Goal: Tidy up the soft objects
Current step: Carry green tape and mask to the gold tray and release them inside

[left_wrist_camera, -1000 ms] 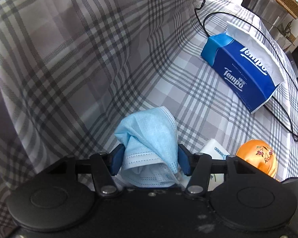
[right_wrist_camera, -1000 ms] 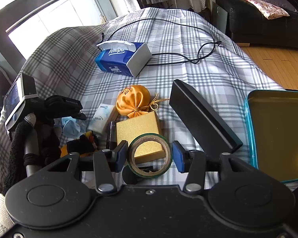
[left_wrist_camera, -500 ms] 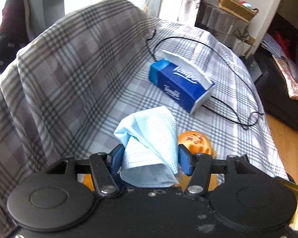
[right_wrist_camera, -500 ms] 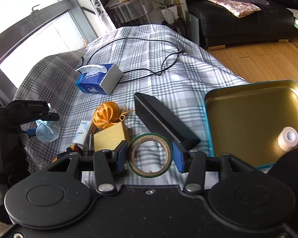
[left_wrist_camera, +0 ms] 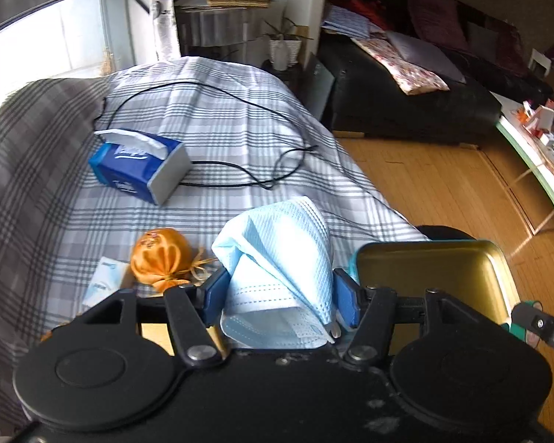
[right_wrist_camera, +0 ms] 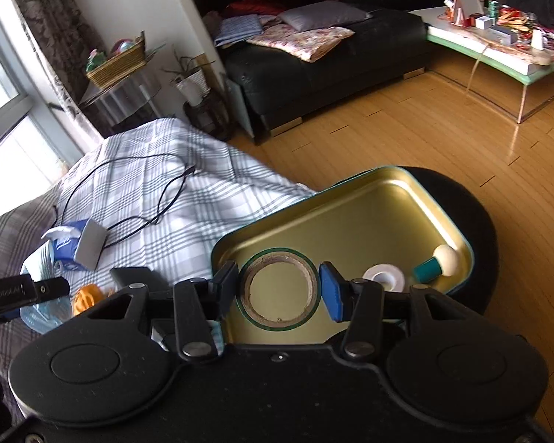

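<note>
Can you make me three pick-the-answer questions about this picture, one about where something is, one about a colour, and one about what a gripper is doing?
1. Where is the white tape roll?
A. inside the gold tray
B. on the sofa
C. on the tissue box

2. What colour is the pouch?
A. green
B. orange
C. black

3. What is the left gripper doing?
A. open and empty
B. shut on a cable
C. shut on the face mask

Answers: 1 A, it lies on the tray floor. 2 B, shiny orange cloth. 3 C, both fingers squeeze the mask.

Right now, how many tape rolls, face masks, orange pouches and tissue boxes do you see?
Tape rolls: 2, green roll in right gripper, white roll in tin
Face masks: 1, in left gripper
Orange pouches: 1
Tissue boxes: 1
Total: 5
</note>
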The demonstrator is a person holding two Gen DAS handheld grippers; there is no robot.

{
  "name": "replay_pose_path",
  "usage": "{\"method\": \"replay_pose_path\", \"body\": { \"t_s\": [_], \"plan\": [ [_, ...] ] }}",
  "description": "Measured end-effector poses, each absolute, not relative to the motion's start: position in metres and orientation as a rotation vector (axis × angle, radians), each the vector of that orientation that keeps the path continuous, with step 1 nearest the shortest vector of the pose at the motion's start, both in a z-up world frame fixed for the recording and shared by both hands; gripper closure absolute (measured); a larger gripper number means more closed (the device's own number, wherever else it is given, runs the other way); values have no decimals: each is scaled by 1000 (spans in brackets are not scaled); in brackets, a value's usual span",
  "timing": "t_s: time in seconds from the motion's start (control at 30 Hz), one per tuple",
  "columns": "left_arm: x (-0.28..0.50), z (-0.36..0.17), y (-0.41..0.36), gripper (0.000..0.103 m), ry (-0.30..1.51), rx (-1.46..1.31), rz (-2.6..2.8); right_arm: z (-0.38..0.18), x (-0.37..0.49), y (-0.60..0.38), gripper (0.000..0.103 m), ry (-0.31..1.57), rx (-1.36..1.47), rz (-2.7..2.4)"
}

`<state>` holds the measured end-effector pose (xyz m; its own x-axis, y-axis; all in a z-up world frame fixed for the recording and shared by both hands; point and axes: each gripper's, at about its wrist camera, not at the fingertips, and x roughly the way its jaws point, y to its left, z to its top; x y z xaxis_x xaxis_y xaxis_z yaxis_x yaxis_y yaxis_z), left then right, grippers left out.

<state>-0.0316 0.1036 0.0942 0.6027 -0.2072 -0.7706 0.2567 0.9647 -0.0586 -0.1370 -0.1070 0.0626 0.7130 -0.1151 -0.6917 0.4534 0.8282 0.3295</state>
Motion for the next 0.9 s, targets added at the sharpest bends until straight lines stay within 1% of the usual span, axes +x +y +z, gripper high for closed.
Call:
{"method": "replay_pose_path", "body": {
  "t_s": [0.27, 0.57, 0.67, 0.73, 0.9],
  "plan": [
    [-16, 70, 36, 46, 974, 111, -370, 57, -132, -152, 55, 702, 562, -445],
    [1, 41, -21, 45, 1027, 167, -398, 41, -109, -166, 55, 734, 532, -514],
    [3, 33, -28, 35, 1029, 186, -406, 37, -105, -169, 55, 744, 521, -515],
    [1, 30, -34, 27, 1021, 200, -406, 36, -103, -170, 55, 747, 511, -519],
    [3, 24, -41, 18, 1017, 209, -421, 32, -98, -177, 54, 756, 527, -520]
  ]
}}
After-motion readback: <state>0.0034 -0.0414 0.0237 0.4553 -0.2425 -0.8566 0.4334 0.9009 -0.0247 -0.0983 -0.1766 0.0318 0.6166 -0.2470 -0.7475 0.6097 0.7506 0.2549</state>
